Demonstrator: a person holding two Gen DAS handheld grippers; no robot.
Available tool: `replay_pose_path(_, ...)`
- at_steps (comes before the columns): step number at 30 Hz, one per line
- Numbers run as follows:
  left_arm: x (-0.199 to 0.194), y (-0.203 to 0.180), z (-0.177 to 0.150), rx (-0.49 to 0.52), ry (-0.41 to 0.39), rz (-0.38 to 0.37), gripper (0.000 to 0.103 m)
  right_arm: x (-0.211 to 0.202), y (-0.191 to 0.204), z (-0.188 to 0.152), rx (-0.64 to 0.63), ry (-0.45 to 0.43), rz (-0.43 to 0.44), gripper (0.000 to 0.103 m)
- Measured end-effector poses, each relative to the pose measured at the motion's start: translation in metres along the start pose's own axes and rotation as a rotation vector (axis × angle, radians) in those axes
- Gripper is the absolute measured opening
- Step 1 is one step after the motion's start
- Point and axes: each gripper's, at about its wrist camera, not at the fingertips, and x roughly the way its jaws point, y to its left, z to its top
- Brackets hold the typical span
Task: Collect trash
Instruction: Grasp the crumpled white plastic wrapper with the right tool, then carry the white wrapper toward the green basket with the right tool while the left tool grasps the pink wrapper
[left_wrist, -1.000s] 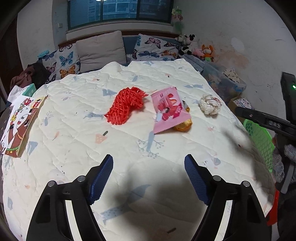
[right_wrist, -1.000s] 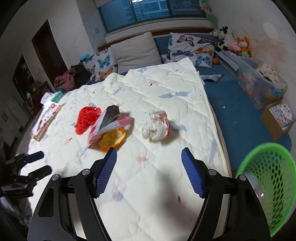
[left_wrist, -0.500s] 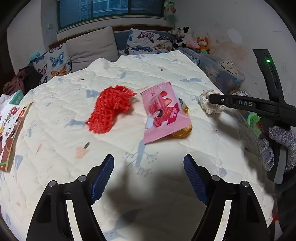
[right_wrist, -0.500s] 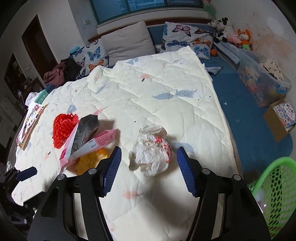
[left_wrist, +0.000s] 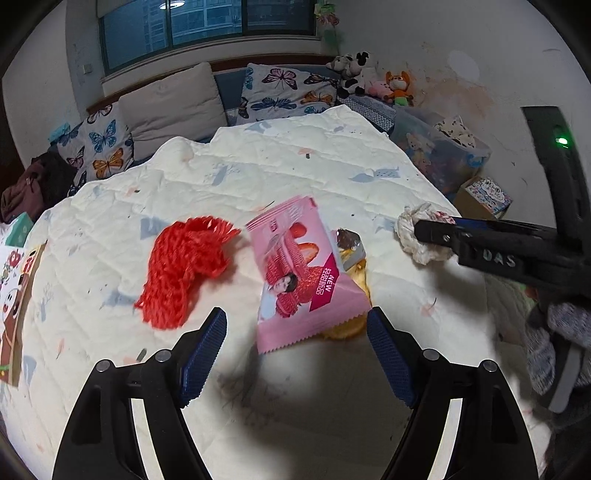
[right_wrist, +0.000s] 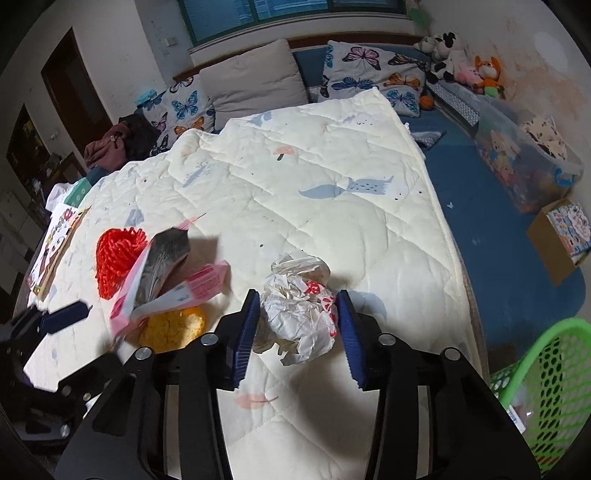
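A crumpled white paper ball (right_wrist: 291, 280) lies on the cream quilt (right_wrist: 314, 184). My right gripper (right_wrist: 296, 314) is closing on it, and both blue pads touch its sides. Left of it lie a pink snack wrapper (left_wrist: 299, 280) over a yellow-orange wrapper (right_wrist: 171, 326), and a red foam net (left_wrist: 184, 266). My left gripper (left_wrist: 295, 321) stands open low over the pink wrapper's near edge, holding nothing. In the left wrist view the right gripper's finger (left_wrist: 443, 236) covers part of the paper ball (left_wrist: 410, 236).
A green mesh basket (right_wrist: 546, 369) stands on the floor by the bed's right corner. A picture book (left_wrist: 11, 295) lies at the quilt's left edge. Pillows (left_wrist: 173, 103) line the headboard. A clear toy box (right_wrist: 524, 166) and a cardboard box (right_wrist: 561, 236) sit on the blue surface to the right.
The right gripper came down over the paper ball and its jaws narrowed onto it. The left gripper moved closer to the pink wrapper, still wide apart.
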Motion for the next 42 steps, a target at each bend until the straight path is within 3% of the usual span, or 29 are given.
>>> replay_pose_path(6, 0.005, -0.001, 0.002, 0.0, 0.017, -0.027, 0.077, -0.016, -0.001, -0.005, -0.012, -0.021, 0.014, 0.042)
replay_pose_path(16, 0.02, -0.005, 0.014, 0.05, 0.026, 0.021, 0.078, -0.043, -0.002, -0.015, -0.022, -0.051, 0.031, 0.042)
replay_pose_path(30, 0.003, 0.003, 0.008, 0.072, -0.007, 0.028, 0.023, -0.089, -0.012, -0.047, -0.021, -0.085, 0.029, 0.042)
replay_pose_path(42, -0.058, 0.002, -0.011, 0.023, -0.069, -0.022, 0.007, -0.138, -0.033, -0.079, -0.005, -0.123, 0.006, 0.042)
